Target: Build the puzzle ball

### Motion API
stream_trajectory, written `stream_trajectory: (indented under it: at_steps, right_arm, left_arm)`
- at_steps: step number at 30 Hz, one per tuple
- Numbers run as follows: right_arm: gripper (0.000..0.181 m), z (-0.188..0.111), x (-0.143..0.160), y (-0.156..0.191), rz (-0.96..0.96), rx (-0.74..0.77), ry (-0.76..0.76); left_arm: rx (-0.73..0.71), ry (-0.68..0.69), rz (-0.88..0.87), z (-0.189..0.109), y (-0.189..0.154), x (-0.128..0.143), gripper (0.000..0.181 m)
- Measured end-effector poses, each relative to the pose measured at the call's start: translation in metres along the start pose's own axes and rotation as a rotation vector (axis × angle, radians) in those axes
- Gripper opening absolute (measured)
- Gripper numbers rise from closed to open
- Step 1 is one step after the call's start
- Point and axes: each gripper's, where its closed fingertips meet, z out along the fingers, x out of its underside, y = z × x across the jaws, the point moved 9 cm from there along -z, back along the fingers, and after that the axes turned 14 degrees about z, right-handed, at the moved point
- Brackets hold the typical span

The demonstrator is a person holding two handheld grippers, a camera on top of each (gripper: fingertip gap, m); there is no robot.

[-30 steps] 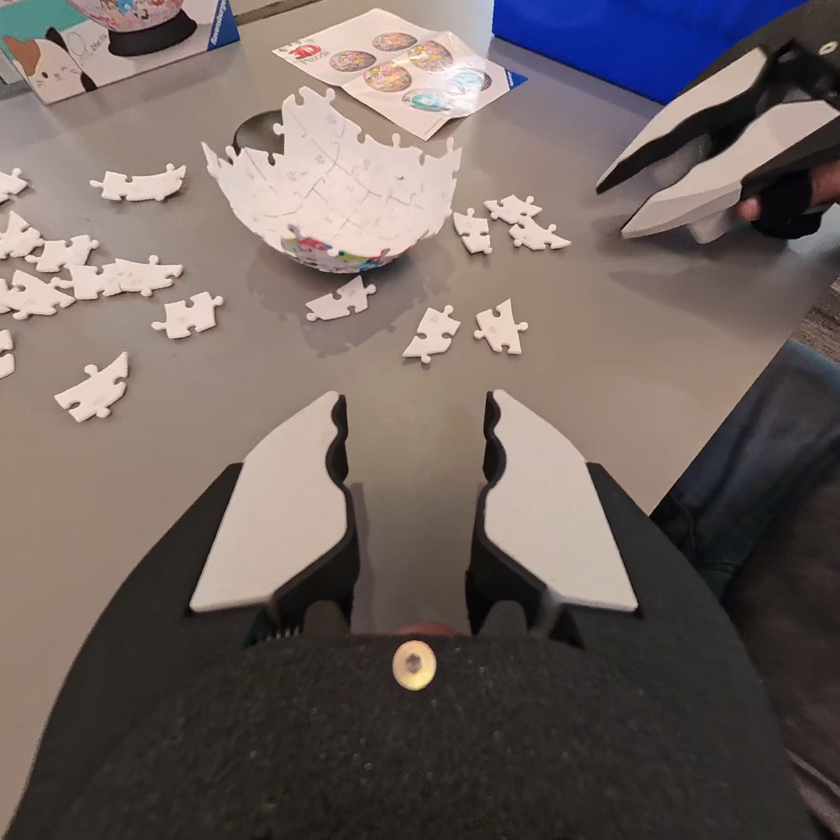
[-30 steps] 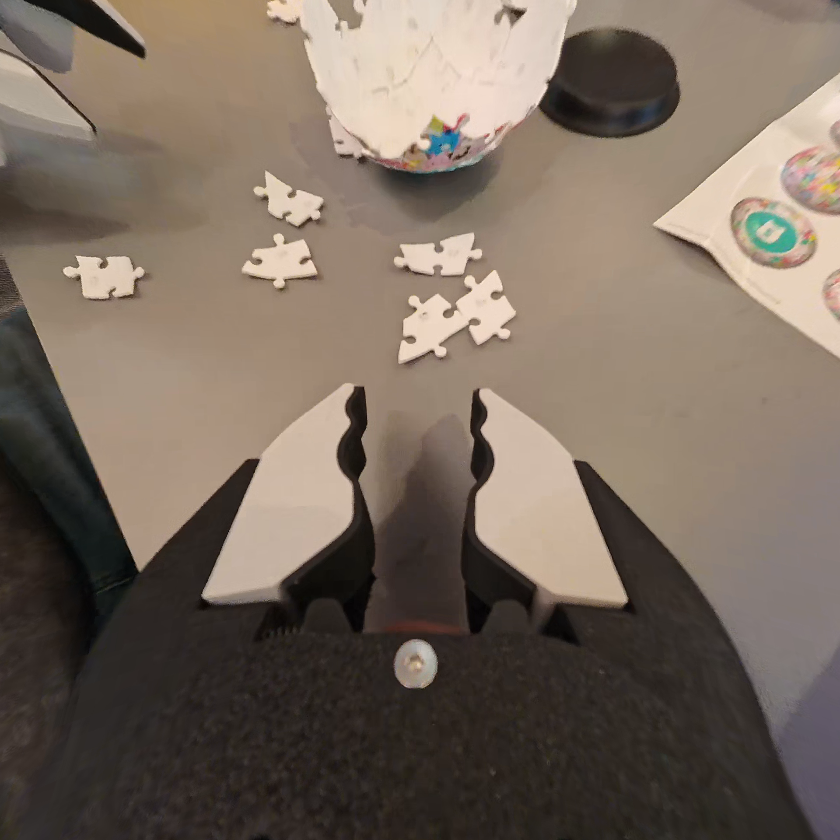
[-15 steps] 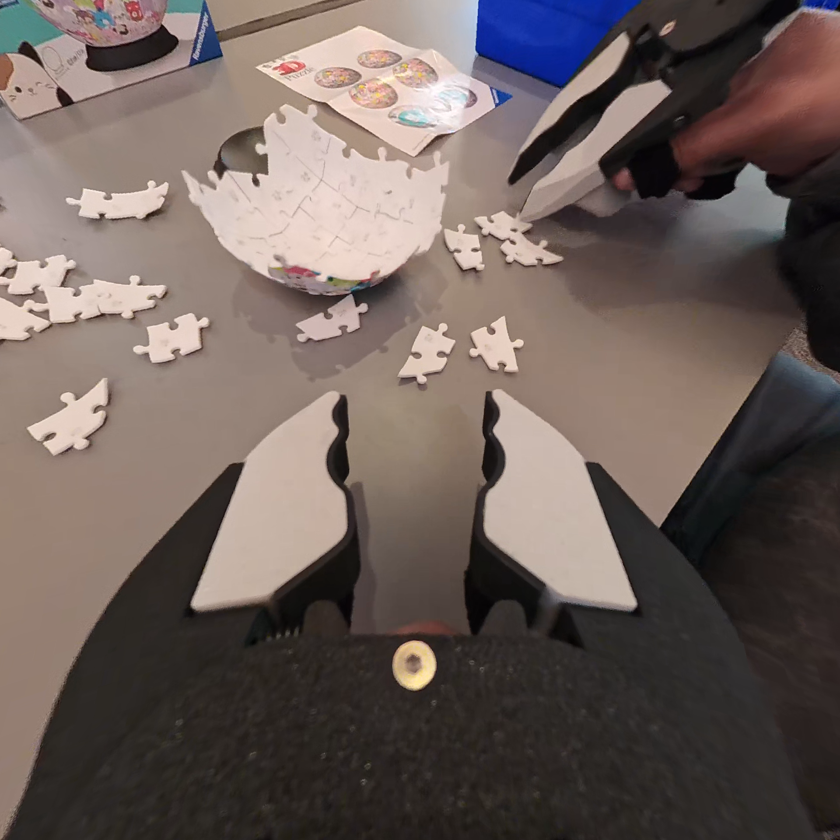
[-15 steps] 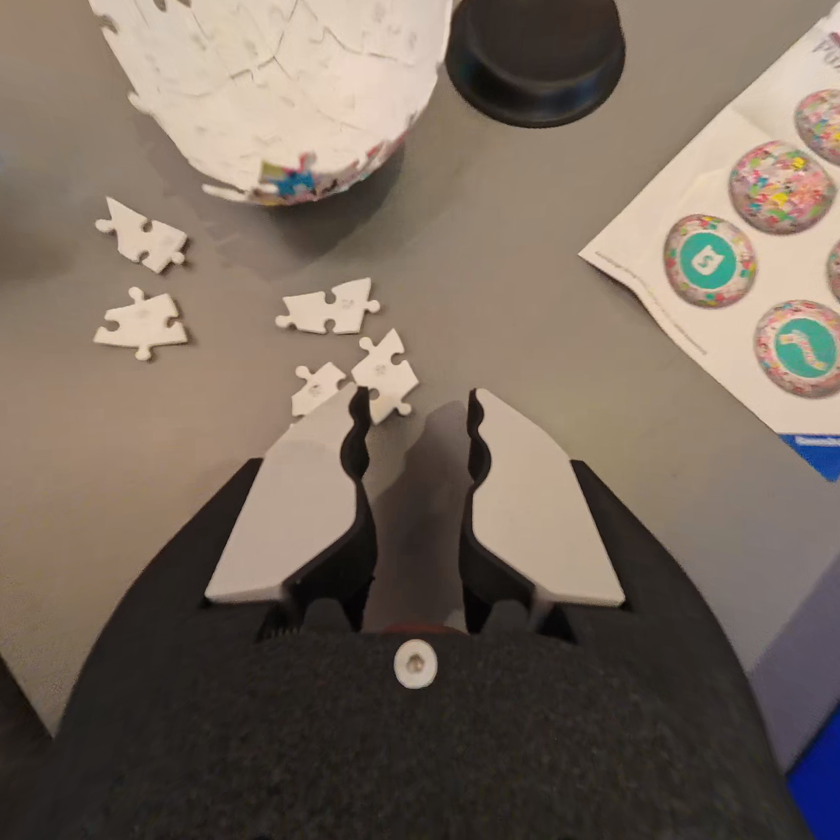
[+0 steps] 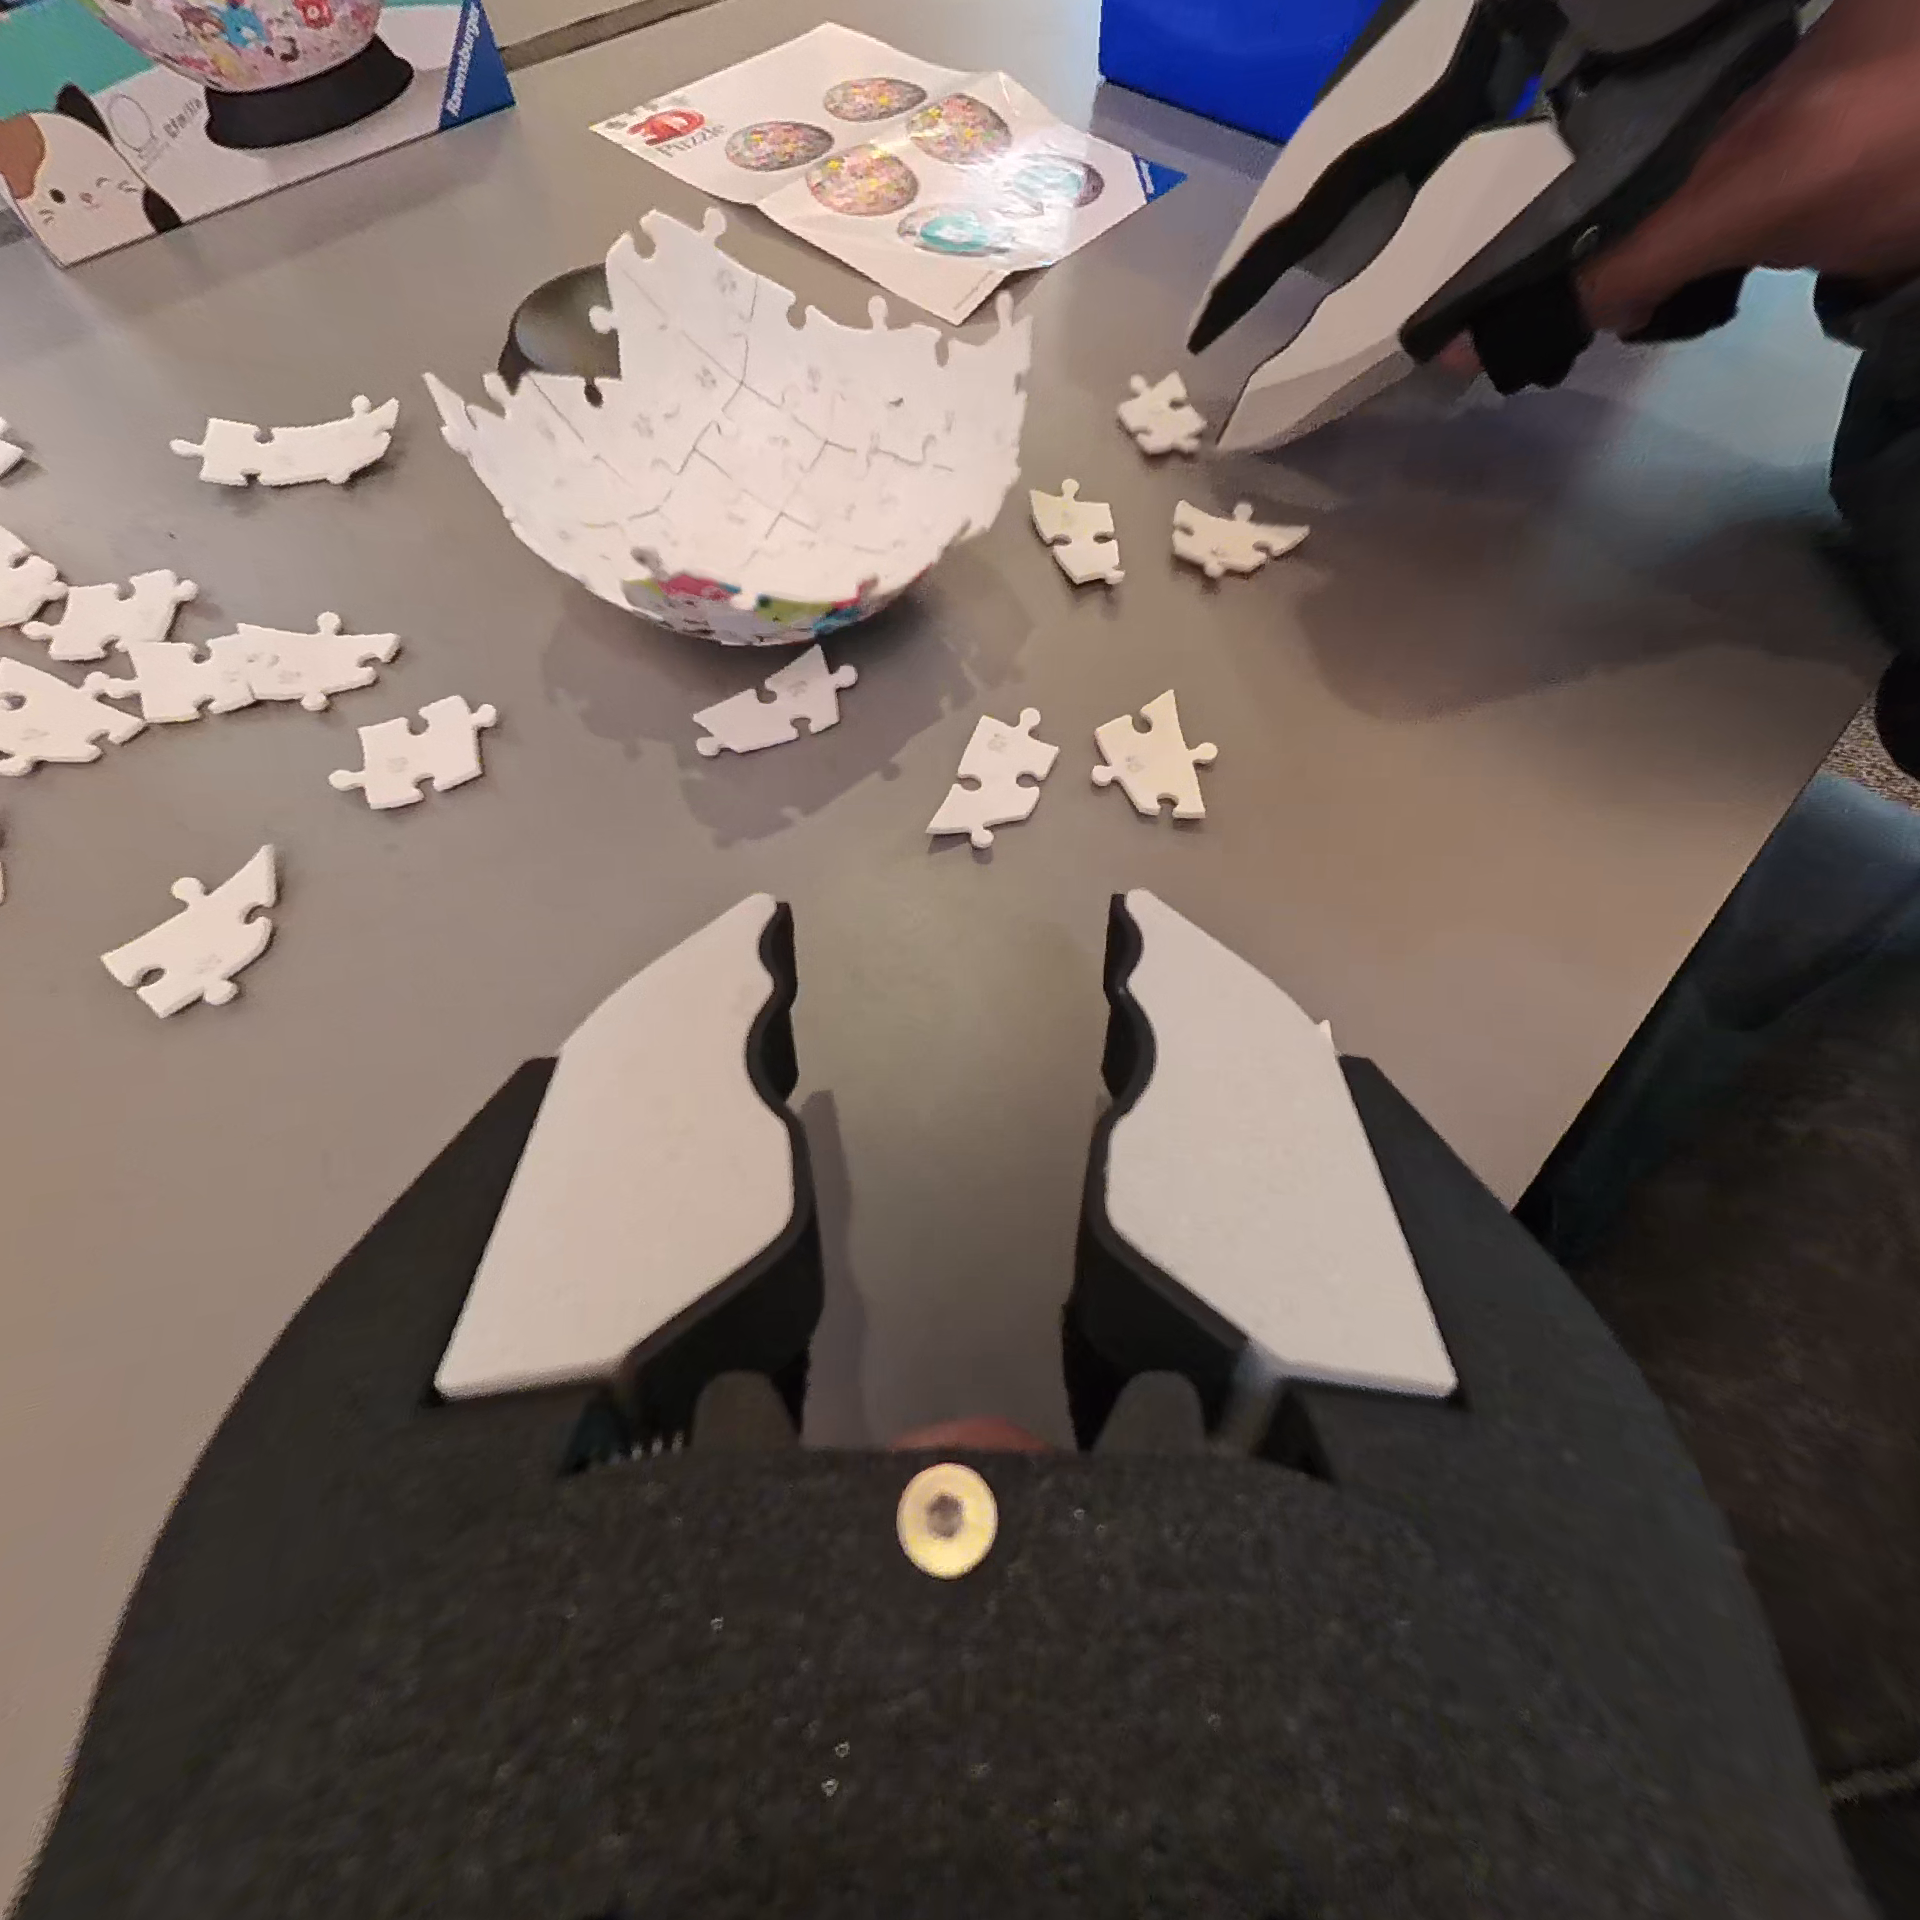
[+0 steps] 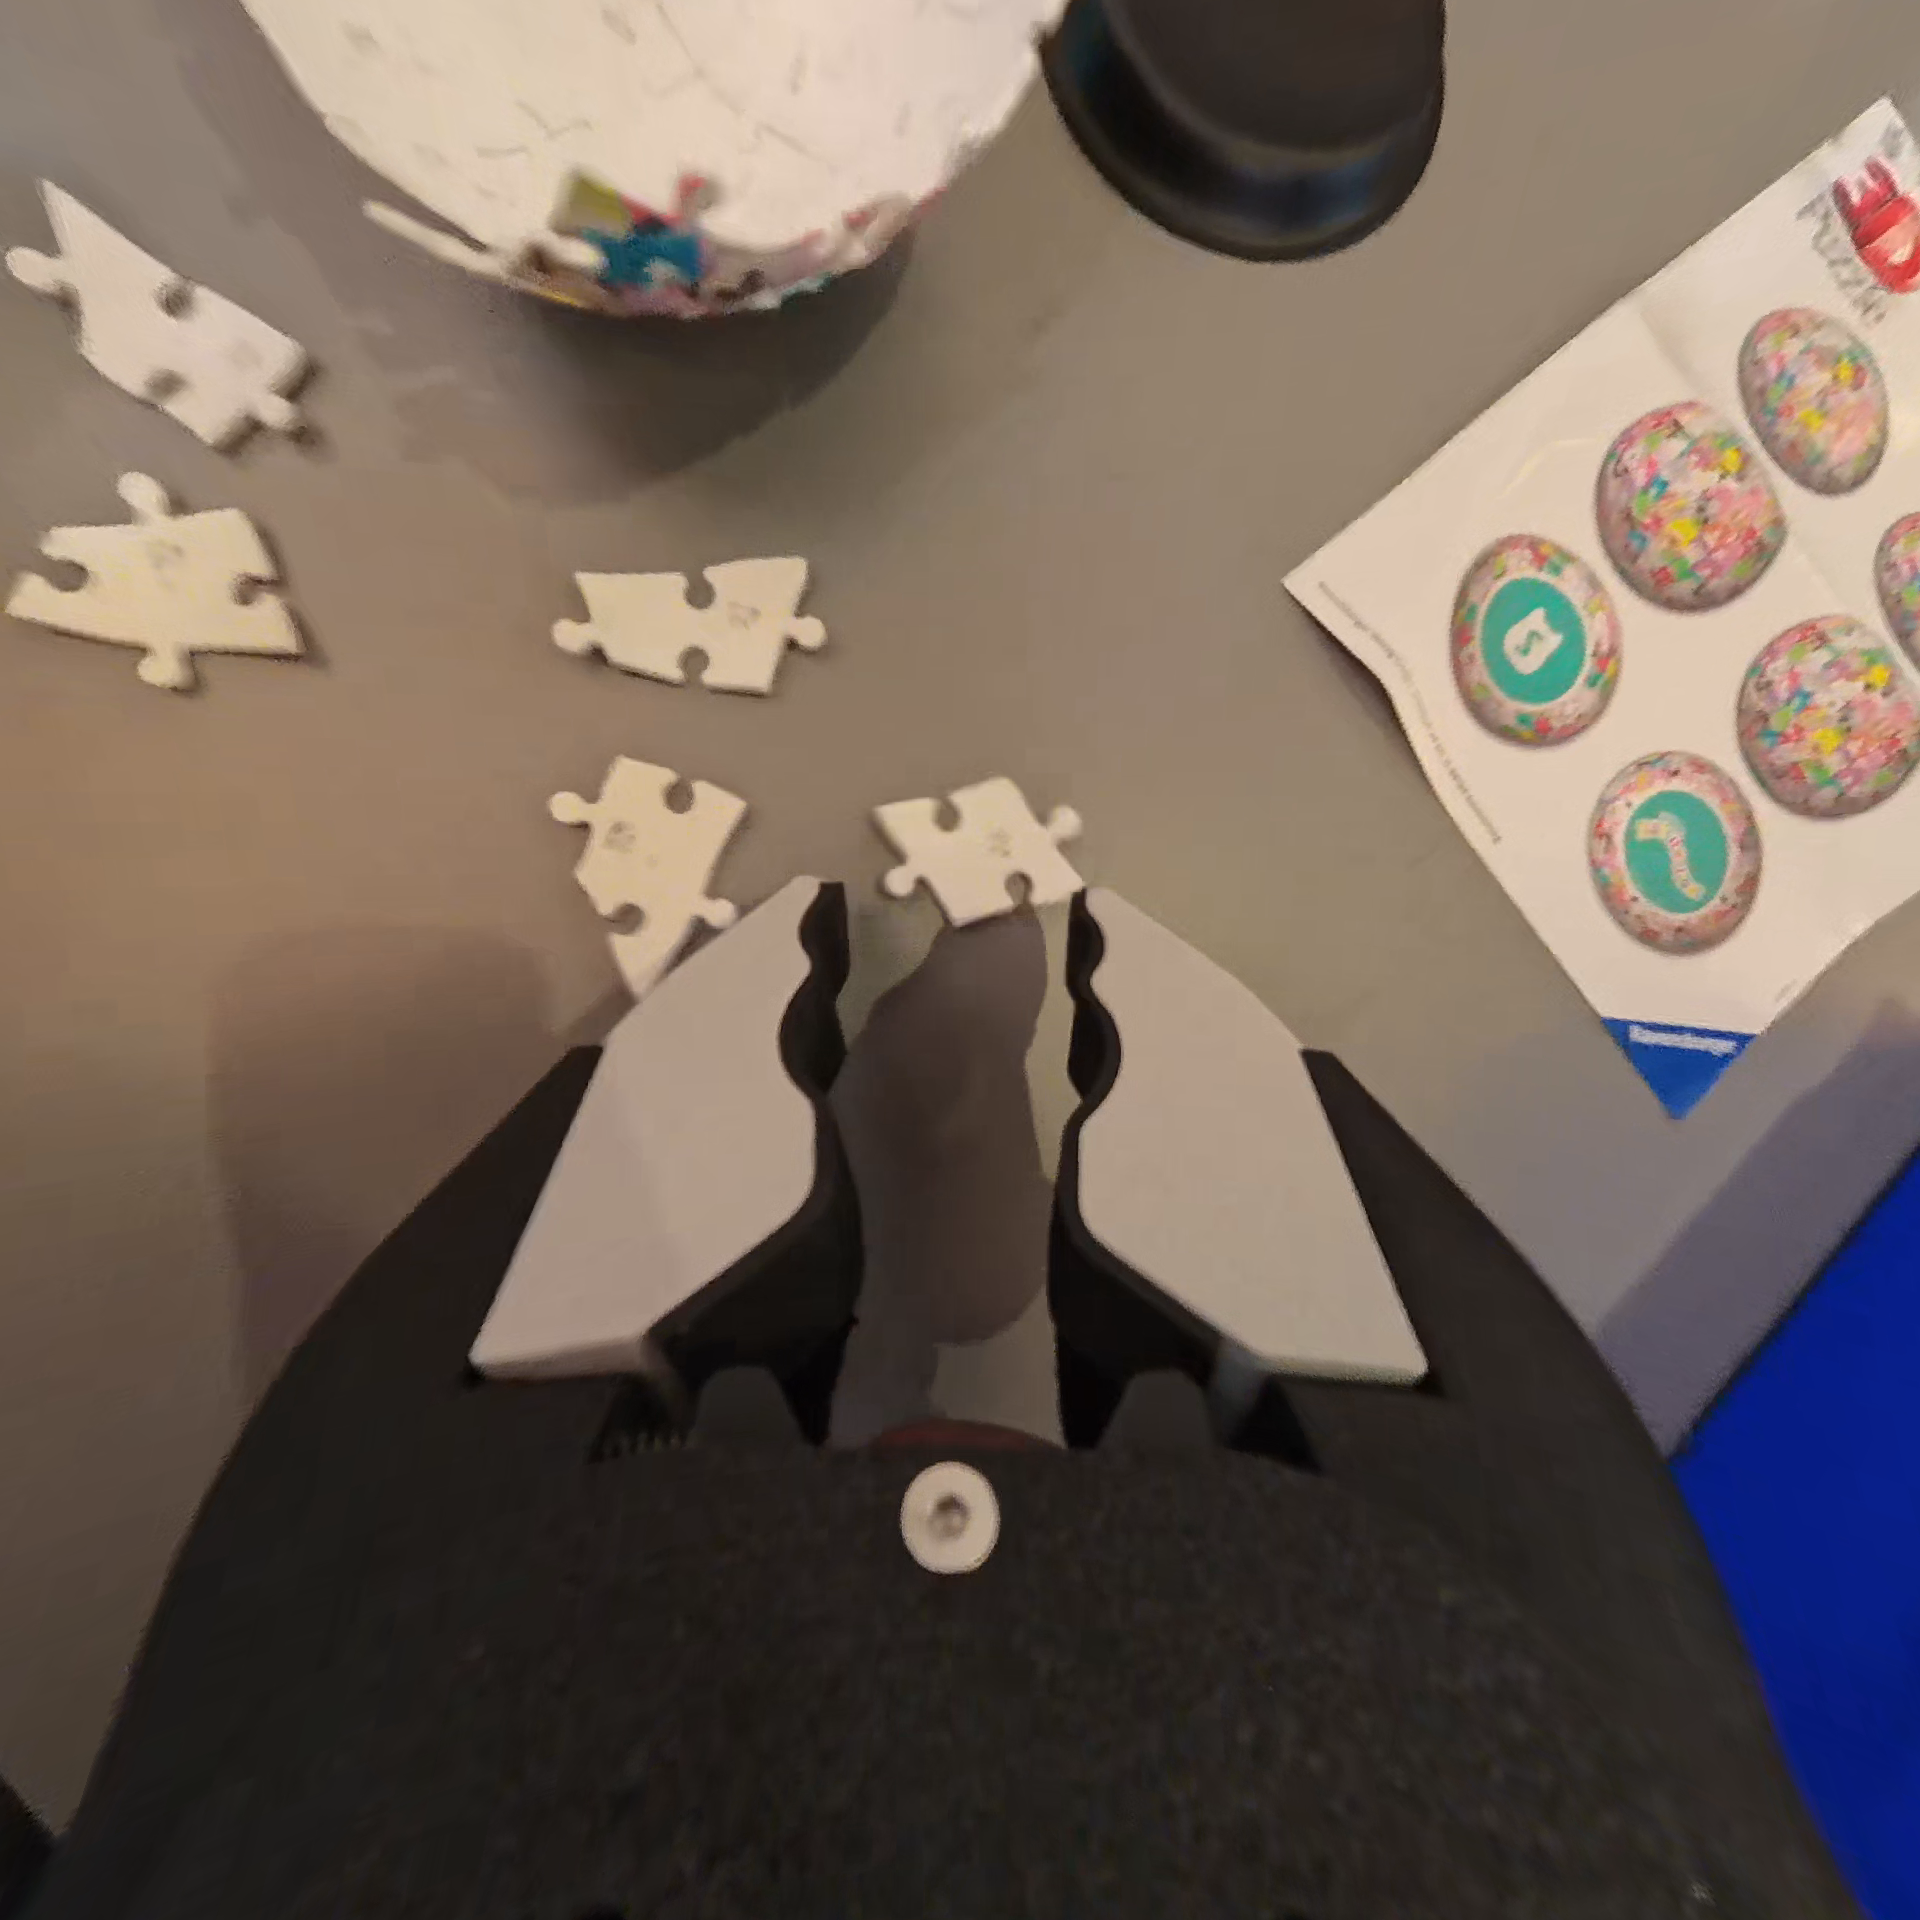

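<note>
The half-built puzzle ball, a white bowl of joined pieces with a coloured bottom, rests on the grey table; its lower part shows in the right wrist view. Several loose white pieces lie around it. My left gripper is open and empty, low over the table in front of the ball. My right gripper is open, its tips just behind one loose piece. In the left wrist view the right gripper points down next to that piece, to the right of the ball.
A black round stand sits behind the ball. A printed leaflet, the puzzle box and a blue bin lie at the back. The table edge and a person's leg are at the right. About 20 cm separates my left fingertips from my right.
My right gripper has moved forward and down to the pieces right of the ball. One piece now lies apart from its neighbour. My left gripper stayed open and crept slightly forward.
</note>
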Motion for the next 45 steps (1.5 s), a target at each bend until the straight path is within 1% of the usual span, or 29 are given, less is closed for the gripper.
stream_trajectory:
  at_steps: [1,2,3,5,7,10,12,14,18,20,23,25,27,29,31,32,33,34,36,37,39,41,43,45]
  right_arm:
    - [0.038,0.0,-0.001,0.004,-0.002,-0.028,-0.031]
    - [0.033,0.0,-0.001,0.005,-0.015,-0.035,-0.056]
    - [0.029,0.001,-0.001,0.004,-0.028,-0.019,-0.051]
    - [0.03,0.003,0.0,0.003,-0.037,-0.017,-0.006]
    - [0.033,0.001,0.0,0.0,-0.049,-0.01,-0.025]
    - [0.033,0.004,-0.001,-0.003,-0.079,-0.024,-0.026]
    - [0.025,0.009,0.001,-0.007,-0.086,-0.026,0.01]
    - [0.012,0.011,0.002,-0.006,-0.07,-0.052,-0.003]
    - [0.01,0.01,0.004,-0.006,-0.085,-0.04,-0.019]
    - [0.0,0.008,0.005,-0.006,-0.089,-0.045,-0.02]
    - [0.0,0.007,0.007,-0.003,-0.087,-0.069,-0.025]
    - [0.015,0.002,0.008,0.0,-0.092,-0.094,-0.038]
    - [0.016,-0.007,0.005,0.003,-0.093,-0.141,-0.085]
    - [0.022,-0.017,-0.005,0.008,-0.09,-0.194,-0.154]
    - [0.03,-0.022,-0.02,0.016,-0.079,-0.246,-0.22]
    - [0.037,-0.021,-0.028,0.02,-0.063,-0.267,-0.23]
    - [0.046,-0.019,-0.035,0.023,-0.031,-0.278,-0.227]
    - [0.052,-0.015,-0.042,0.024,0.014,-0.286,-0.224]
    - [0.057,-0.009,-0.05,0.026,0.142,-0.32,-0.243]
    - [0.06,-0.006,-0.052,0.027,0.218,-0.354,-0.257]
    - [0.071,0.0,-0.053,0.028,0.334,-0.387,-0.258]
    - [0.086,0.007,-0.054,0.028,0.374,-0.354,-0.234]
    - [0.088,0.012,-0.058,0.028,0.383,-0.342,-0.219]
    - [0.089,0.015,-0.065,0.03,0.412,-0.397,-0.205]
  left_arm:
    - [0.002,-0.001,-0.001,0.0,0.0,0.0,0.056]
    - [0.005,-0.004,-0.002,0.0,0.0,0.0,0.056]
    - [0.009,-0.006,-0.005,0.0,-0.001,0.0,0.056]
    - [0.02,-0.008,-0.008,0.001,-0.002,-0.001,0.056]
    - [0.024,-0.005,-0.006,0.002,-0.002,0.0,0.057]
    - [0.021,-0.004,-0.004,0.001,-0.002,0.0,0.057]
    - [0.024,-0.003,-0.01,0.001,-0.002,0.0,0.056]
    - [0.023,-0.001,-0.01,0.001,-0.002,0.0,0.057]
    - [0.011,0.003,-0.001,0.0,-0.002,0.001,0.056]
    - [0.012,0.004,-0.002,0.0,-0.002,0.001,0.056]
    - [0.009,0.005,0.001,0.0,-0.002,0.001,0.056]
    - [0.006,0.008,0.01,0.0,-0.003,0.0,0.056]
    - [-0.01,0.008,0.036,-0.002,0.0,0.001,0.056]
    - [-0.005,-0.024,0.039,-0.004,0.008,-0.002,0.056]
    - [0.039,-0.087,-0.016,-0.007,0.021,-0.009,0.056]
    - [0.074,-0.122,-0.053,-0.007,0.029,-0.013,0.058]
    - [0.118,-0.149,-0.089,-0.006,0.037,-0.017,0.063]
    - [0.163,-0.158,-0.119,-0.001,0.045,-0.019,0.069]
    - [0.216,-0.149,-0.139,0.013,0.06,-0.019,0.072]
    - [0.223,-0.145,-0.13,0.021,0.068,-0.018,0.074]
    - [0.236,-0.124,-0.105,0.04,0.081,-0.015,0.083]
    - [0.295,-0.105,-0.131,0.059,0.091,-0.014,0.094]
    - [0.372,-0.084,-0.18,0.074,0.098,-0.016,0.097]
    - [0.424,-0.096,-0.213,0.082,0.103,-0.02,0.097]
